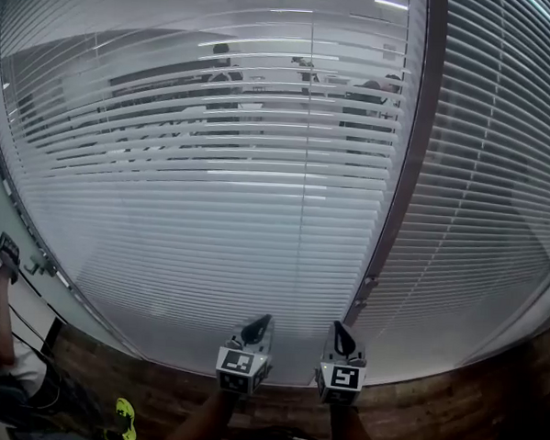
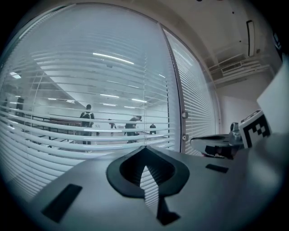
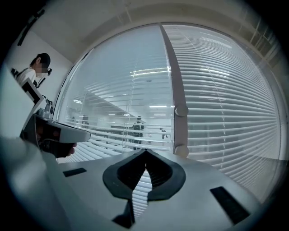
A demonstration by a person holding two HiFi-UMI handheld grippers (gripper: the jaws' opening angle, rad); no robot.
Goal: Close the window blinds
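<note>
While the left tongs (image 1: 262, 321) and right tongs (image 1: 340, 327) sit closed, the blinds (image 1: 212, 193) seem part-open.

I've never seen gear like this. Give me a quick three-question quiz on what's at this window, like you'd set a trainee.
1. What upright part separates the left blind from the right blind?
2. People in the room beyond show through the slats of: A) the left blind, B) the right blind, C) neither.
3. True or false: the right gripper grips a pull cord in its fingers.

Key
1. The frame post of the window.
2. A.
3. False: its fingers are together with nothing between them.
</note>
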